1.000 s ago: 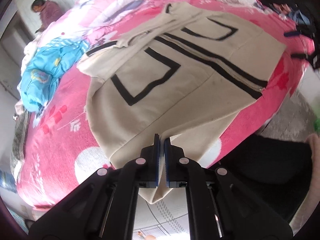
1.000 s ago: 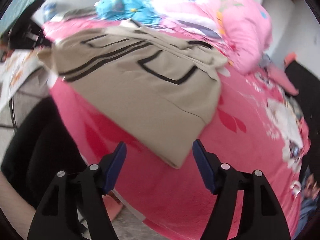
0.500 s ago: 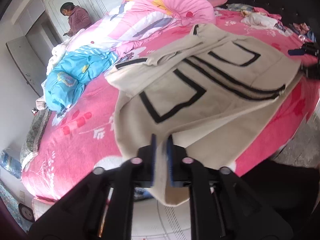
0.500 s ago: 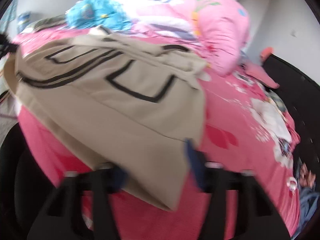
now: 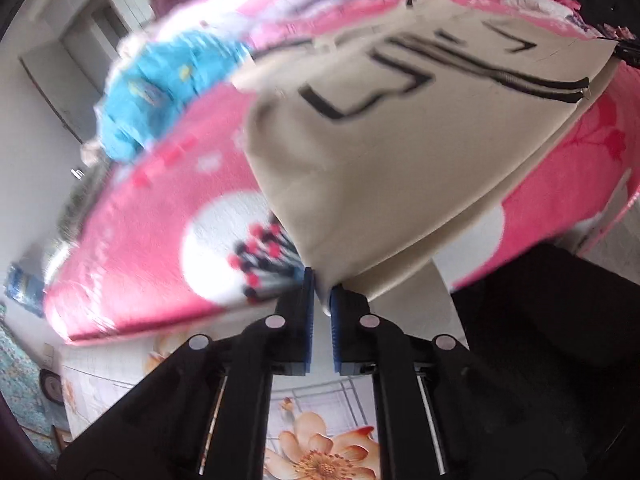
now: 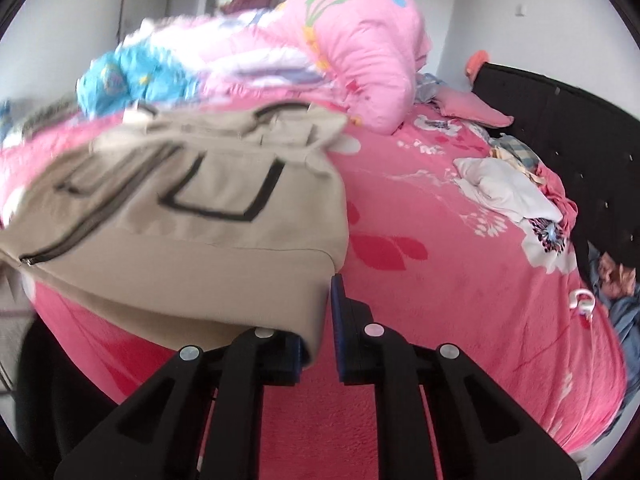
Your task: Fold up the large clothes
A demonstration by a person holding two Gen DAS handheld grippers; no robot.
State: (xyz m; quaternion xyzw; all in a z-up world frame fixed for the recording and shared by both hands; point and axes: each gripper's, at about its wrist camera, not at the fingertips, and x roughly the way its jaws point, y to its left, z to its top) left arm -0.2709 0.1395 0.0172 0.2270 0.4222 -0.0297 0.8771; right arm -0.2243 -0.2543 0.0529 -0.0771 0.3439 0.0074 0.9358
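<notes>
We see the beige jacket (image 5: 400,152) spread across the pink bed (image 5: 152,240), its hem corners lifted. The left gripper (image 5: 322,292) is clenched on one corner; the right gripper (image 6: 320,320) has just been closing on the other (cloth between its fingers). Only the right view, at its right edge, shows the black headboard (image 6: 560,120).

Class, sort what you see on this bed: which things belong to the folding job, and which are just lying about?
Job: beige jacket, left gripper, right gripper.
Lying about: pink quilt, blue bundle, white cloth, pink pillow.
</notes>
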